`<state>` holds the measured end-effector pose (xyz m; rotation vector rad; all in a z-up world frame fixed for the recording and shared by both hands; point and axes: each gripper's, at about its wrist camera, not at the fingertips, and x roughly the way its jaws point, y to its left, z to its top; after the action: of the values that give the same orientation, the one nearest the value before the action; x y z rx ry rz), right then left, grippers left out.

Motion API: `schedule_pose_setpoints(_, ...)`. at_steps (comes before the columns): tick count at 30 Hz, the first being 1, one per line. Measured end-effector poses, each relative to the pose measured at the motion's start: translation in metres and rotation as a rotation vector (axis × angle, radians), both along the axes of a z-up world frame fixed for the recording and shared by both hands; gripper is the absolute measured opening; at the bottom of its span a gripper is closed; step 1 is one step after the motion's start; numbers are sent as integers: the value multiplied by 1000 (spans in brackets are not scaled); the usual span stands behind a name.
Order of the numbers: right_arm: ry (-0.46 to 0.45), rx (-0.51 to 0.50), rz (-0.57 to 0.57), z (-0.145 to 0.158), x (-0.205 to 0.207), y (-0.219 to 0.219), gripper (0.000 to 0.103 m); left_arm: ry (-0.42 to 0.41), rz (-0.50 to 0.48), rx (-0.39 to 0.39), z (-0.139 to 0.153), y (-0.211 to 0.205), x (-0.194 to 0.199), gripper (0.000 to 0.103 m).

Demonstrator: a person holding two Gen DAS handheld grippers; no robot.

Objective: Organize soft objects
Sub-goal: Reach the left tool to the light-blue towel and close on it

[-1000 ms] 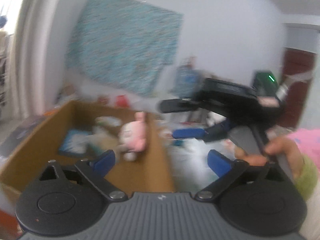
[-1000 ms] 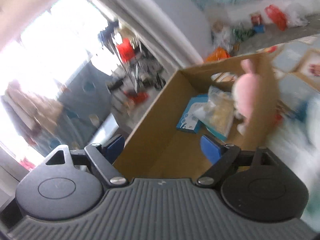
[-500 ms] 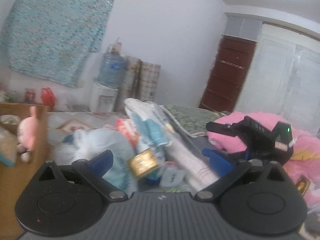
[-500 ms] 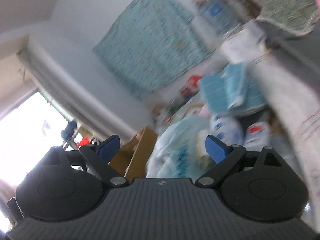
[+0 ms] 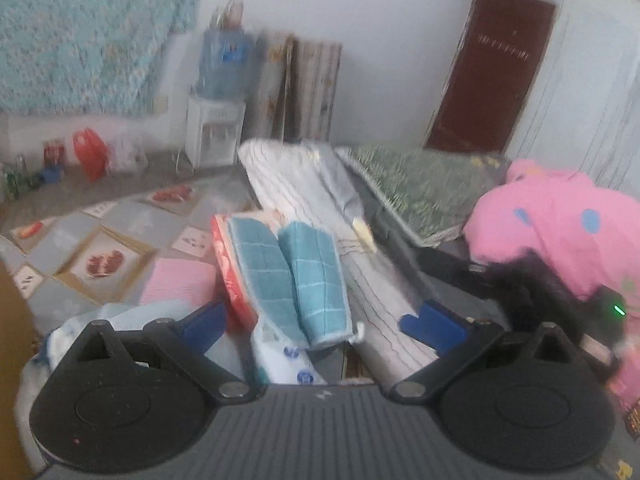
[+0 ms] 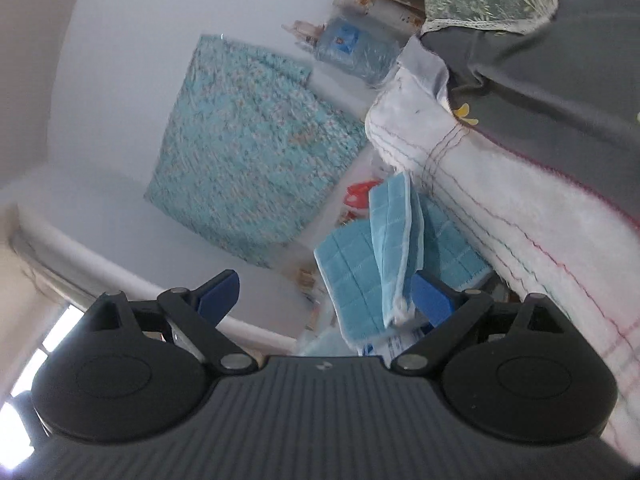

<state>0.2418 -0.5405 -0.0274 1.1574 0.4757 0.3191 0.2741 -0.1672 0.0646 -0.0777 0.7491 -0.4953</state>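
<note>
We see the folded blue checked cloth (image 5: 296,276) lying in the middle of a pile of soft things, draped over a red patterned packet (image 5: 228,272) and leaning against a long white rolled blanket with stitched lines (image 5: 320,216). Our left gripper (image 5: 320,324) hovers just in front of the cloth, fingers spread and empty. Our right gripper (image 6: 324,292) is tilted, likewise spread wide with nothing between the fingers, the same blue cloth (image 6: 372,264) near its right fingertip. A pink spotted fabric (image 5: 560,224) lies to the right.
</note>
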Motion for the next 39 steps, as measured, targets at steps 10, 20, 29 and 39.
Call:
schedule_pose_setpoints(10, -72, -190, -205, -13, -5, -21, 93, 187, 38, 196, -32, -61, 79, 103)
schedule_pose_setpoints(20, -97, -195, -193, -19, -14, -30, 93, 154, 30, 504, -72, -120, 98, 103)
schedule_pose_setpoints(29, -100, -149, -165, -27, -17, -32, 94, 214, 82, 502, -75, -86, 108, 103)
schedule_pose_setpoints(39, -96, -118, -130, -35, -15, -28, 94, 460, 151, 138, -84, -43, 123, 61)
